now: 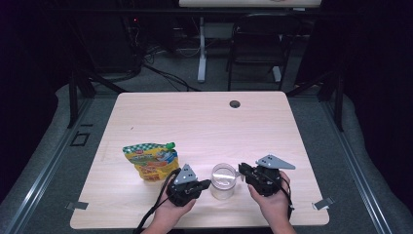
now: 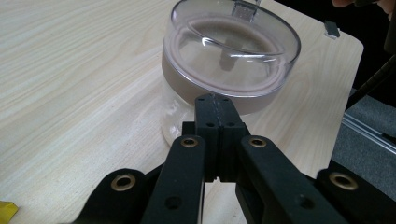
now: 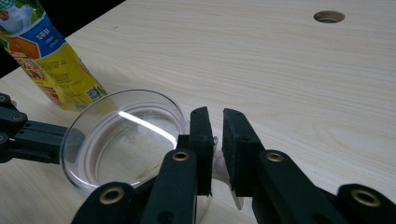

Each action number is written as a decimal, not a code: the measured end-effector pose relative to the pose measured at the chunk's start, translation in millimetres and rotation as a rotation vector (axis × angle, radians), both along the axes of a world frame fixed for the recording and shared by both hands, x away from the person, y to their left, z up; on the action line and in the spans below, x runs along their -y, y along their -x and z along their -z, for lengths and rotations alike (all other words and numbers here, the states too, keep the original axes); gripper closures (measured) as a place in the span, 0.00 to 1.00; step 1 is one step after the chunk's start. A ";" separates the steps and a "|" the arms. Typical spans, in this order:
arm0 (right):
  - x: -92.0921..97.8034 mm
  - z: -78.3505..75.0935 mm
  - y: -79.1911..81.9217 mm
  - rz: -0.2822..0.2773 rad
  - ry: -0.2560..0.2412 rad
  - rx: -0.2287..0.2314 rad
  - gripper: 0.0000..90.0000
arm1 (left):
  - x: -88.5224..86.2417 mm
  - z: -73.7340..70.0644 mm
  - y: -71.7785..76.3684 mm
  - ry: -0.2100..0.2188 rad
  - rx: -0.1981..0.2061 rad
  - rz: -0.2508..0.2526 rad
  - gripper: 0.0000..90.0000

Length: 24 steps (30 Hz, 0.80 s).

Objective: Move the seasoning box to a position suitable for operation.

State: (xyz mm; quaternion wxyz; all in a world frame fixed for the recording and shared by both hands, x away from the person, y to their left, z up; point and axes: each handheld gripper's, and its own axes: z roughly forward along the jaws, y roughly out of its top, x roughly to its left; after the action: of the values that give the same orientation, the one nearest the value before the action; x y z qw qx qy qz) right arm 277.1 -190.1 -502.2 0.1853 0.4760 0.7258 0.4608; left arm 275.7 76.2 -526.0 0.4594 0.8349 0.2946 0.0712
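Pale desk (image 1: 204, 122): lid still sitting on the jar (image 1: 223, 181), so opening is barely starting. Your left gripper (image 2: 213, 103), fingers together, is pressing its side; right gripper (image 3: 215, 140) is pinching the lid tab (image 3: 219, 165) between its fingers.

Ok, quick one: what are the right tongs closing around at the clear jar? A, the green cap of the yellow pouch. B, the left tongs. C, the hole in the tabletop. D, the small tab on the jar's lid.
D: in the right gripper view the right tongs straddle the small tab sticking out from the clear lid of the jar, their jaws narrowly apart; whether they grip it cannot be told.
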 end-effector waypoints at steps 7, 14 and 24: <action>-0.4 -0.2 0.6 -0.001 0.009 0.000 0.94 | 0.6 -0.4 -0.1 0.001 -0.001 -0.001 1.00; -1.0 0.4 1.3 0.002 0.005 0.005 0.94 | 1.5 -2.5 -0.2 0.014 -0.006 0.003 1.00; -1.7 -0.6 3.7 -0.017 0.001 0.015 0.88 | 0.4 -5.7 -1.8 0.025 -0.003 -0.005 1.00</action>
State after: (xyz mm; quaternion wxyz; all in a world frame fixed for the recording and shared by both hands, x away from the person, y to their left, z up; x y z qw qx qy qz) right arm 273.4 -188.4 -501.6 0.1871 0.4663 0.7288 0.4653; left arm 277.5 75.9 -520.3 0.4692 0.8286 0.2979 0.0674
